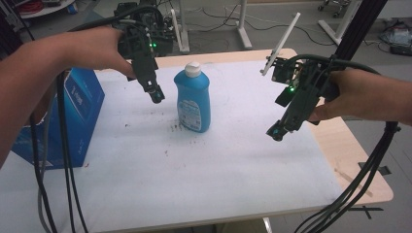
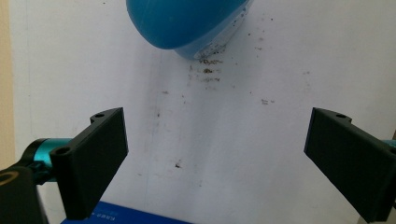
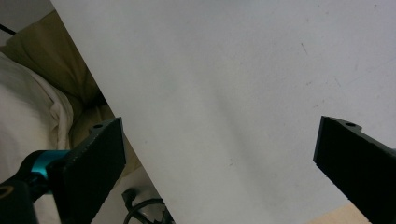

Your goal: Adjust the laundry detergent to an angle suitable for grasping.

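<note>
You hold the left gripper (image 1: pixel 156 95) and right gripper (image 1: pixel 275 134) above the table, jaws spread and empty, flanking the upright blue bottle (image 1: pixel 193 99) for approach.

Black claw (image 1: pixel 156 94) with teal fittings, green light.

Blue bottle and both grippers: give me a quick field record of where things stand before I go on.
bottle: blue bottle, white cap, upright mid-table
left gripper: left gripper raised beside the bottle, clear of it; jaws open, nothing between them
right gripper: right gripper off to the bottle's other side, over the white cover; jaws open, empty
box: blue box at the table's left edge
dirt: dark specks by the bottle's base
</note>
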